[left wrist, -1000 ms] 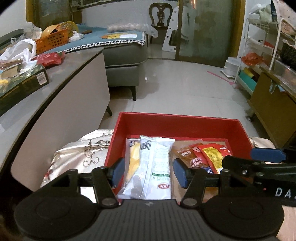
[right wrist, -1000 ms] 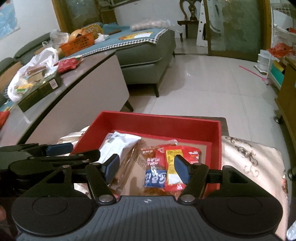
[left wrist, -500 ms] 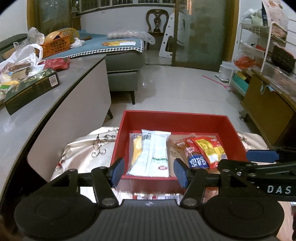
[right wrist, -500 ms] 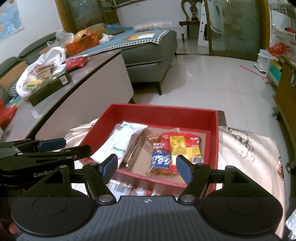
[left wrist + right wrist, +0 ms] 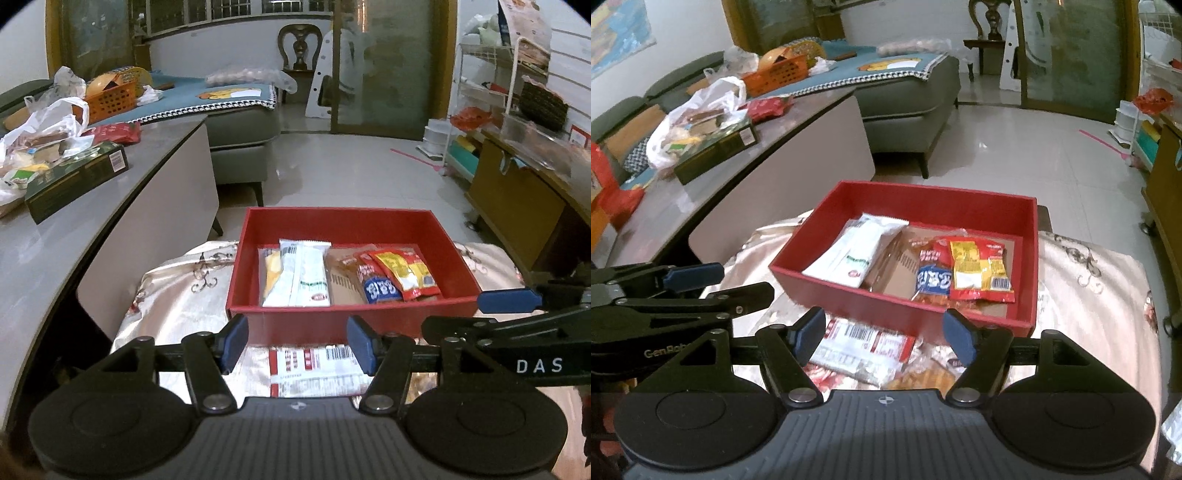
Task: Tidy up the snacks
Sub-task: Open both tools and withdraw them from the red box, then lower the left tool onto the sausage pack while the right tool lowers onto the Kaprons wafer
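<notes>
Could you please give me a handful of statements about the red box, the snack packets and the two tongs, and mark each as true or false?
1. The red box holds several snack packets. True.
2. The white packet lies outside the box on the cloth. False: it lies inside, on the box's left side.
3. The yellow and red packet lies in the right part of the box. True.
4. The right tongs grip the yellow and red packet. False: they are open with nothing between the pads.
5. A red and white barcoded packet lies on the cloth in front of the box. True.
6. The left tongs hold the white packet. False: they are empty.
</notes>
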A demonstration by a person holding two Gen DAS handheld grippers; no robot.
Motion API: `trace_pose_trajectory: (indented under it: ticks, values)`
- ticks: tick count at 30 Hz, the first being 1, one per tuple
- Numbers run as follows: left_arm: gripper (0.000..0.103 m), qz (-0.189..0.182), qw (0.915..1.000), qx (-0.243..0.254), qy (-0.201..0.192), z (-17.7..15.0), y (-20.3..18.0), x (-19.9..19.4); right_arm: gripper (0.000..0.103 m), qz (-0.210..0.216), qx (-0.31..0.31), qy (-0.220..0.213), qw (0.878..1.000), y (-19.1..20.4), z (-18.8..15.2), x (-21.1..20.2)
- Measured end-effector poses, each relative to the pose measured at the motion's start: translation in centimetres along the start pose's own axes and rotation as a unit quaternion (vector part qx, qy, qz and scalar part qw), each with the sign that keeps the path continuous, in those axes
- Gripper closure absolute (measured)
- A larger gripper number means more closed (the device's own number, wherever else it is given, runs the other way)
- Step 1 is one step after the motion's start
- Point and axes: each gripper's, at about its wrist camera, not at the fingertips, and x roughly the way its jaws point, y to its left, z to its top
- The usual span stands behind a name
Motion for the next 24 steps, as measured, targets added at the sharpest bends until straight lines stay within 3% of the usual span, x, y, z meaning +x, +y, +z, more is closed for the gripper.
trace_pose_trajectory:
  ticks: [7,16,24]
  values:
    - [0.045,0.002,0.9999,0.007,0.007,-1.6,0.2,-1.1,0.025,0.003,-0.005,0.015,1.0,0.7,-1.4,-0.4]
    - [0.045,-0.001,0.9987,0.011,0.051,-5.2,1.0,-2.2,0.024,0.003,-0.007,0.04,0.999,0.4,-3.6,-1.2]
    - [0.044,-0.006,0.99,-0.016,0.14,-10.7,1.5,-3.2,0.021,0.012,-0.025,0.071,0.997,0.5,-6.0,-1.6]
